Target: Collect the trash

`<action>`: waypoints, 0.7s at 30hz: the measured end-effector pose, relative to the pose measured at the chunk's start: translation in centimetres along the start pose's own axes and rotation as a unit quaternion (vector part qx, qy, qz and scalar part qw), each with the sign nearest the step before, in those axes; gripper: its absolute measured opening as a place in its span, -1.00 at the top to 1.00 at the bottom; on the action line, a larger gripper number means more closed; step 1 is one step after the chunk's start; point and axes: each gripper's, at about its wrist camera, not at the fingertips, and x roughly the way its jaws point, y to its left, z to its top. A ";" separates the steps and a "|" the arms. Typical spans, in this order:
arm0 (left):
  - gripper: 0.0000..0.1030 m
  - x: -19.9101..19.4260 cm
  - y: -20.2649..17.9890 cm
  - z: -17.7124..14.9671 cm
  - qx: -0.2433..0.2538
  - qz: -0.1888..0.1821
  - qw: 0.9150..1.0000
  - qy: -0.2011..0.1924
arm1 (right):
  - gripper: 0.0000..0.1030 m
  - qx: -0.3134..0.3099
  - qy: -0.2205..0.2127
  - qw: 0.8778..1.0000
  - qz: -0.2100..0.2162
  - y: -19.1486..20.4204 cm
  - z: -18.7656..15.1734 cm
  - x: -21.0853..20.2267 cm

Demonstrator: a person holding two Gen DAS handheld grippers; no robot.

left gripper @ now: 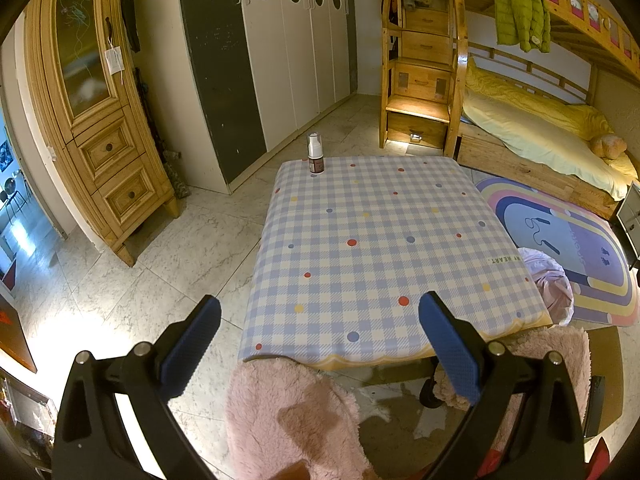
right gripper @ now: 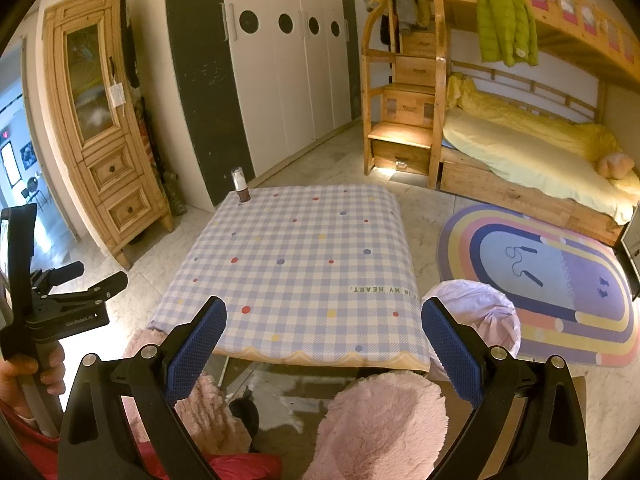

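The left gripper (left gripper: 320, 344) hangs over the near edge of the table (left gripper: 380, 248) with its fingers spread wide and nothing between them; the right gripper (right gripper: 324, 348) is the same, fingers wide apart and empty; a small pump bottle (left gripper: 315, 153) stands upright at the far left corner of the checked tablecloth; a bin with a pale pink bag (right gripper: 486, 320) stands on the floor just beside the table's right near corner.
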 end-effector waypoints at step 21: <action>-0.87 -0.2 -0.2 -0.1 0.003 0.001 1.000 0.000 | -0.88 0.001 0.001 1.000 0.001 -0.1 0.0 -0.1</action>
